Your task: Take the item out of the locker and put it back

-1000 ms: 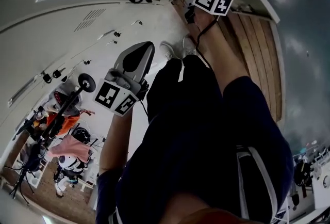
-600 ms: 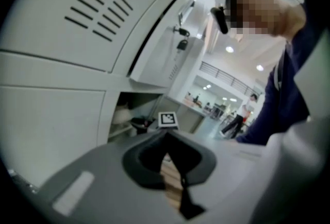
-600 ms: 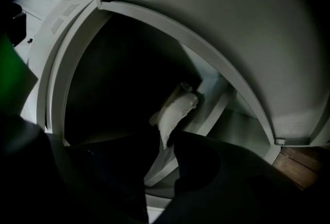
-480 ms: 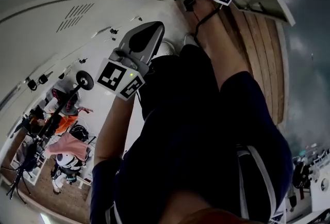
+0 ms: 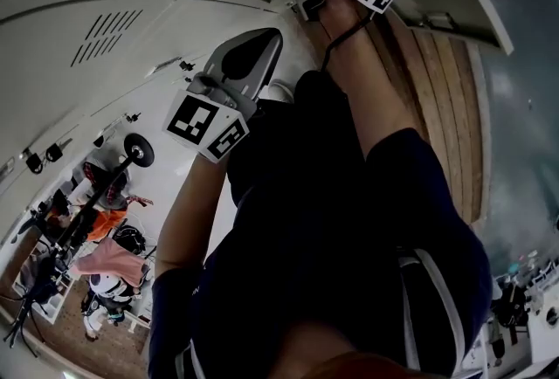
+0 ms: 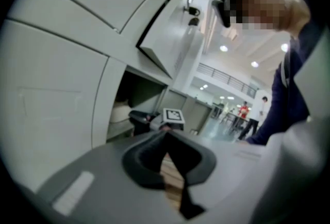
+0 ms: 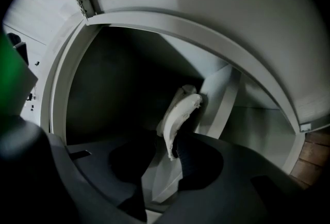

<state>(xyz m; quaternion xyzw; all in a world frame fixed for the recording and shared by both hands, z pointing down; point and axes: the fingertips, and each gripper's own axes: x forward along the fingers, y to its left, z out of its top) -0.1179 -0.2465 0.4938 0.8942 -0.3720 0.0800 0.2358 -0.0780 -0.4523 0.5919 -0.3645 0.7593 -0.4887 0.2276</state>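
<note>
Opening over the last second, the right gripper (image 7: 164,152) now has its jaws partly apart around the item (image 7: 179,114), which stands between them, nearest the right-hand jaw; I judge it released to stay in the locker (image 7: 103,89). It looks white, limp and ragged-edged, curving upright. Behind, outside the locker, the left gripper (image 6: 166,136) has shifted and idles, jaws together, empty

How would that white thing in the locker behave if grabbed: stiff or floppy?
Probably bendy: the white item curves along its length and has a ragged edge, like foam or cloth. Likely light, since it looks thin. It stands tilted on end in the locker, so a nudge may tip it.
</note>
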